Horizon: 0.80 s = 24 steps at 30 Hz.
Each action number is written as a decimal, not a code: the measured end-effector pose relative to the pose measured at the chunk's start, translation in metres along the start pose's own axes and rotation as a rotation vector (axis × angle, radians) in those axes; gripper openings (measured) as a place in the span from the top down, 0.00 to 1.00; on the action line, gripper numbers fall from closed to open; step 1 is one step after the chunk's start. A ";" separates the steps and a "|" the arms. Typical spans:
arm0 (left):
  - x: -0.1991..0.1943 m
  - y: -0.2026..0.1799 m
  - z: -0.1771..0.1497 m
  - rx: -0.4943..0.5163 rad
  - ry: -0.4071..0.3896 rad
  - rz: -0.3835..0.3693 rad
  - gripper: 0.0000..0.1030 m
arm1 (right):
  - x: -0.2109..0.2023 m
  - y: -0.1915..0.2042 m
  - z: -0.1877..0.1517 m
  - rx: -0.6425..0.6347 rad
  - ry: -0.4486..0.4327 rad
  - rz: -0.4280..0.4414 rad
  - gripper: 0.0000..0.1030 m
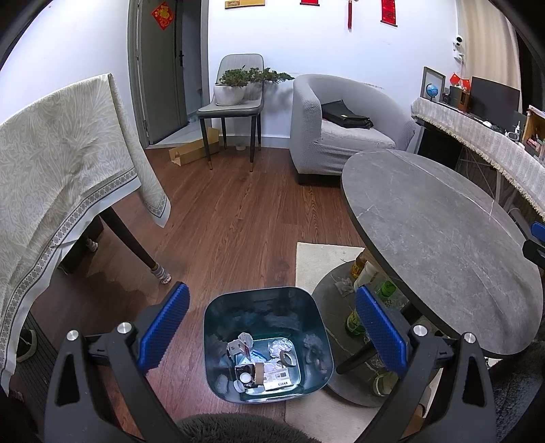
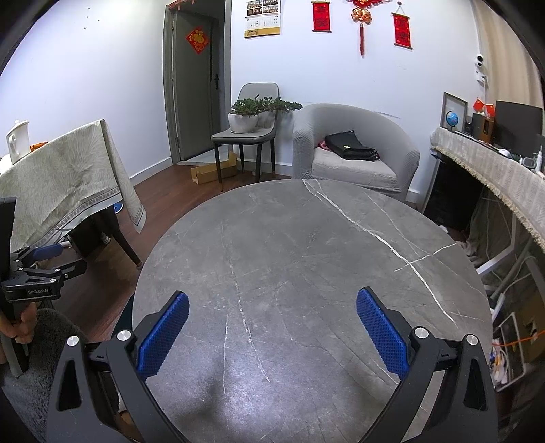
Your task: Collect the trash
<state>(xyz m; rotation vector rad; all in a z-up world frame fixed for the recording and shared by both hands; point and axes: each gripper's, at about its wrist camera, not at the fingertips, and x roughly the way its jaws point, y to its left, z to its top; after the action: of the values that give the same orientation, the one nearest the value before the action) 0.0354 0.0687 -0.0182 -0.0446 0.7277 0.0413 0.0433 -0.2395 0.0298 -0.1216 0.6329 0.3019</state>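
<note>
Jaws of the left gripper [image 1: 272,327] are spread wide with nothing between them, hanging over a dark bin [image 1: 218,327] that stands on the wood floor [image 1: 238,218]. Trash [image 1: 264,363] lies at the bottom of the bin: crumpled paper, a printed box, rolls of tape and a small white cap. Just right of the bin, bottles [image 1: 386,289] stand on the round lower shelf [image 1: 330,289] under the bench [image 1: 442,238], whose near left edge overhangs them. A pale rug [image 1: 323,262] lies under that shelf.

Jaws of the right gripper [image 2: 272,330] are likewise released and empty, held above the near edge of the bench [image 2: 306,259], a round grey stone top with white veins. At the left edge of the right wrist view the left gripper [image 2: 47,262] shows from the side, with a hand [image 2: 20,327] around its handle.

Farther left, a table under a patterned cloth [image 1: 61,163] stands on the floor. Beyond the bench's far edge sits a grey armchair [image 2: 354,150] with a black bag [image 2: 351,144] on its seat; beside it a chair [image 2: 248,133] carries a potted plant [image 2: 245,116]. A cardboard box [image 2: 214,172] lies on the floor near the door [image 2: 197,85]. Red hangings [image 2: 361,20] decorate the far wall.
</note>
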 end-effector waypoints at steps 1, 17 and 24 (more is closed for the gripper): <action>0.000 0.000 0.000 0.001 0.000 0.000 0.04 | 0.000 0.000 0.000 0.000 0.000 0.000 0.03; -0.001 -0.001 0.001 0.003 0.001 0.000 0.04 | 0.000 -0.001 0.000 0.002 -0.001 0.000 0.03; -0.001 -0.001 0.000 0.003 0.001 -0.001 0.04 | -0.001 -0.001 0.000 0.004 0.000 0.000 0.03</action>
<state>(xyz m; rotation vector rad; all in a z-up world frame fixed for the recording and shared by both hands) 0.0353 0.0675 -0.0174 -0.0418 0.7287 0.0397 0.0429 -0.2402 0.0301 -0.1178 0.6335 0.3009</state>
